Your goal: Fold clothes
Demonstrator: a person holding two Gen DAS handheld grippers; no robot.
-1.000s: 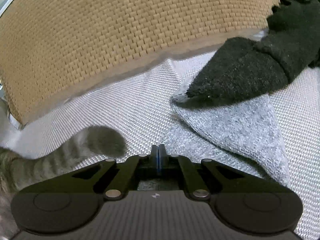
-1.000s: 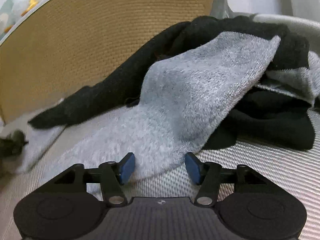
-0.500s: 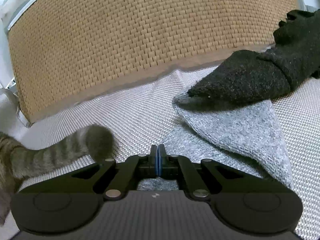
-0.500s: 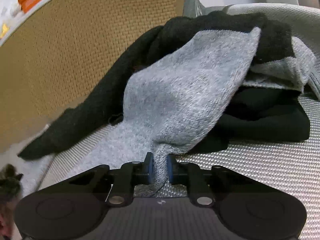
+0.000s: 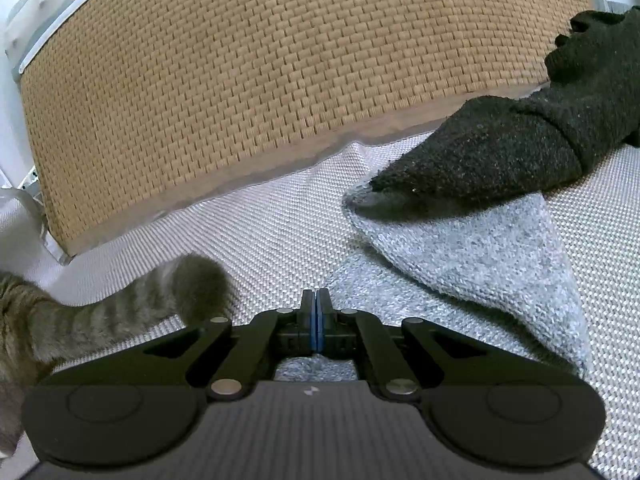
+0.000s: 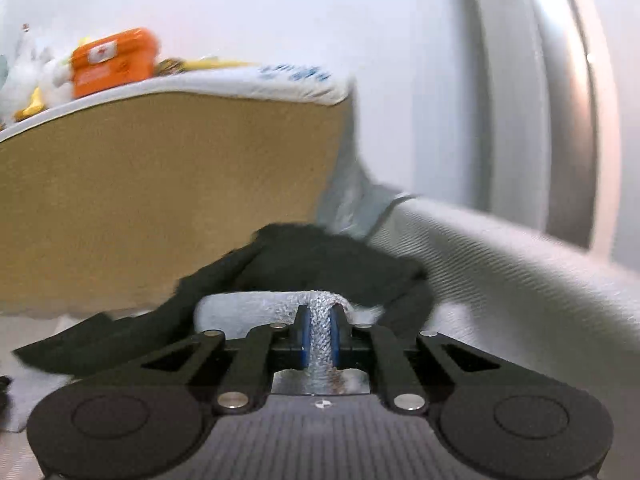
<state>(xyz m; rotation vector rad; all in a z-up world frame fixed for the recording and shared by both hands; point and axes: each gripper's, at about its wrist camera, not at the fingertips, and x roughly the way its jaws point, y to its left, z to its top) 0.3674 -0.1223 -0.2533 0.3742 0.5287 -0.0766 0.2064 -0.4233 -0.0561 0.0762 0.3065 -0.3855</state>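
Observation:
A light grey knit garment (image 5: 480,256) lies on a white woven surface (image 5: 260,240), with a black knit garment (image 5: 500,156) across its far edge. My left gripper (image 5: 316,320) is shut, its blue pads pressed together, low over the near corner of the grey garment; I see no cloth between them. In the right wrist view my right gripper (image 6: 320,336) has a bunched fold of the grey garment (image 6: 248,308) between its pads, and its jaws are closing on it. The fold is raised above the black garment (image 6: 320,256) behind.
A tan woven panel (image 5: 260,80) stands upright along the far side, seen also as the tan panel (image 6: 160,200). A tabby cat's tail (image 5: 120,312) lies just left of my left gripper. An orange case (image 6: 114,62) and other items sit on top of the panel.
My right gripper went from open around the grey garment to clamped on a fold, then rose with it. My left gripper stayed shut and tilted slightly. The cat's tail shifted a little.

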